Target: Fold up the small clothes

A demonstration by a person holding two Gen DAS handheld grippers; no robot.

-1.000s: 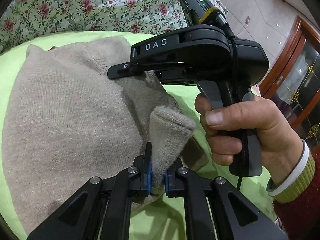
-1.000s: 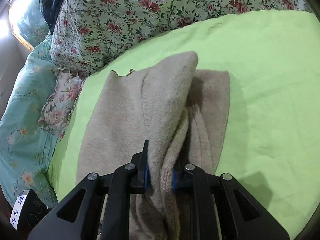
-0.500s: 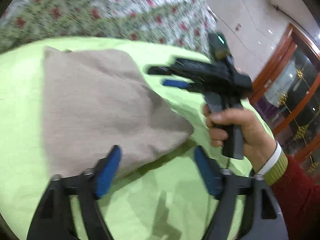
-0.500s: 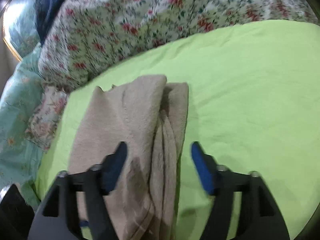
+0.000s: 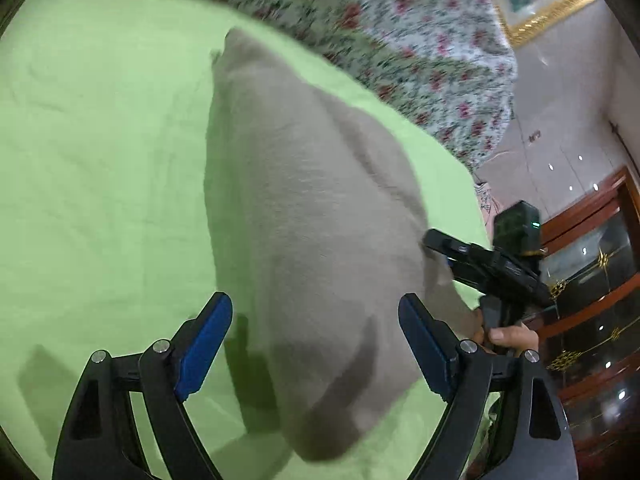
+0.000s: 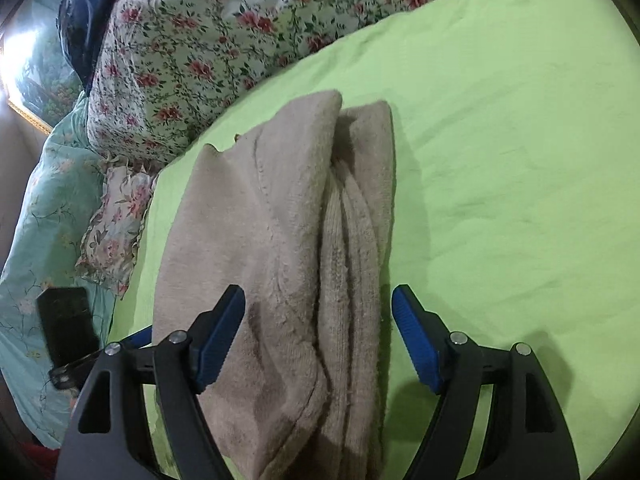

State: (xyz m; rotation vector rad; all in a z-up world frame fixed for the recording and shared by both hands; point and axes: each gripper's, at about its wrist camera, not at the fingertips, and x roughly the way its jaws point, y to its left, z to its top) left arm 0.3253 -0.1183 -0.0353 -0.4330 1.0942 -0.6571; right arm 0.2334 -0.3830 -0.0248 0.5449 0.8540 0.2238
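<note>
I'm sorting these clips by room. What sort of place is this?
Most likely a bedroom at home. A beige sweater lies on a bed's green sheet, with a floral quilt bunched behind it, and a wooden glass-fronted cabinet stands on a tiled floor.

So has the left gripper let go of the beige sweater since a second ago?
Yes. The left gripper was clamped on a fold of the beige sweater; now it is open and pulled back, with the sweater lying flat on the green sheet.
</note>
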